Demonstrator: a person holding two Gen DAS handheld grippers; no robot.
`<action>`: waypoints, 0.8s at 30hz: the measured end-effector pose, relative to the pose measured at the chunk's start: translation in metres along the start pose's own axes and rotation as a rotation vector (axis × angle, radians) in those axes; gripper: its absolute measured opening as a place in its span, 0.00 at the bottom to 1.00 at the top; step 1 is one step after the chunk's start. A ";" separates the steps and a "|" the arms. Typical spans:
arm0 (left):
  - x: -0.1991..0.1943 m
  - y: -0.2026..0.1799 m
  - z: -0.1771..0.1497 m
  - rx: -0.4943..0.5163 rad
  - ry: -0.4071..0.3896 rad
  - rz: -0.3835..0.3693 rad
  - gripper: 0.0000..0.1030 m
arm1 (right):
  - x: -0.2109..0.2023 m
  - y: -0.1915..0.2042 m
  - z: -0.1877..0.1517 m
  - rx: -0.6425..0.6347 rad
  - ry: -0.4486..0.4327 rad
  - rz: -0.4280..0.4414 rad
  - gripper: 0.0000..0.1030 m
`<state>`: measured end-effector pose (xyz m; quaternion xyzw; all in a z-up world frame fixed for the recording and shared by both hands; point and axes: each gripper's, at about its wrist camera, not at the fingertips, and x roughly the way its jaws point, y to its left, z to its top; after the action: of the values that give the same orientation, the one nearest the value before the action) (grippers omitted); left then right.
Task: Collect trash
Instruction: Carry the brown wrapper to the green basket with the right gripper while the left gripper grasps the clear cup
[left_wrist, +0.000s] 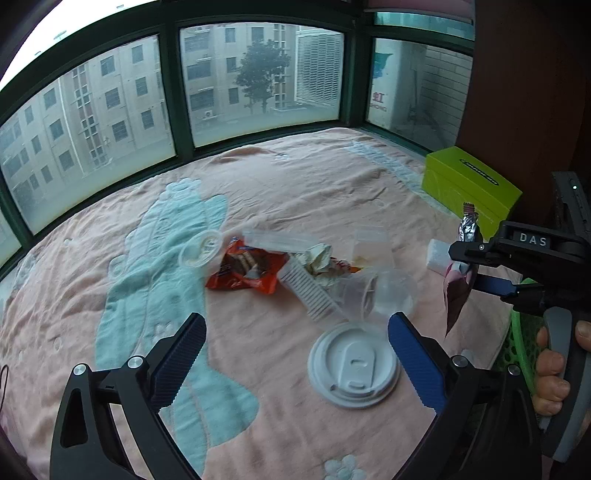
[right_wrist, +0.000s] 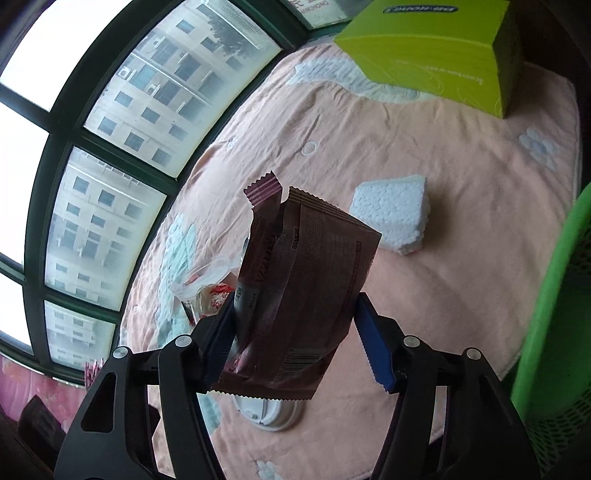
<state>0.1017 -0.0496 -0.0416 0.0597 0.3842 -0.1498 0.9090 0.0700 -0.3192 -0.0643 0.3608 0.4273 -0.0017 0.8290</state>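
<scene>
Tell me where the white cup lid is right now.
Left wrist view: the white cup lid lies flat on the pink blanket, just inside the left gripper's blue finger, below the clear cup.

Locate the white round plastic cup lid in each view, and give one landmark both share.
Left wrist: white round plastic cup lid, lower centre, on the pink blanket.
Right wrist: bottom centre, mostly hidden behind the brown wrapper.
Shared landmark: green tissue box.

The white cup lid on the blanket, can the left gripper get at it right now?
Probably yes. The left gripper has its jaws open and empty, the white cup lid lies flat between them with nothing on top.
</scene>
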 end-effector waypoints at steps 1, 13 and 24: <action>0.002 -0.005 0.002 0.015 -0.002 -0.013 0.92 | -0.009 -0.002 -0.001 -0.011 -0.011 -0.004 0.61; 0.055 -0.033 0.017 0.117 0.073 -0.075 0.52 | -0.076 -0.022 -0.019 -0.110 -0.127 -0.130 0.61; 0.080 -0.035 0.015 0.129 0.128 -0.087 0.12 | -0.105 -0.054 -0.041 -0.132 -0.188 -0.312 0.61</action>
<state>0.1533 -0.1045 -0.0884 0.1108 0.4335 -0.2095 0.8694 -0.0426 -0.3661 -0.0374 0.2333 0.3981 -0.1355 0.8768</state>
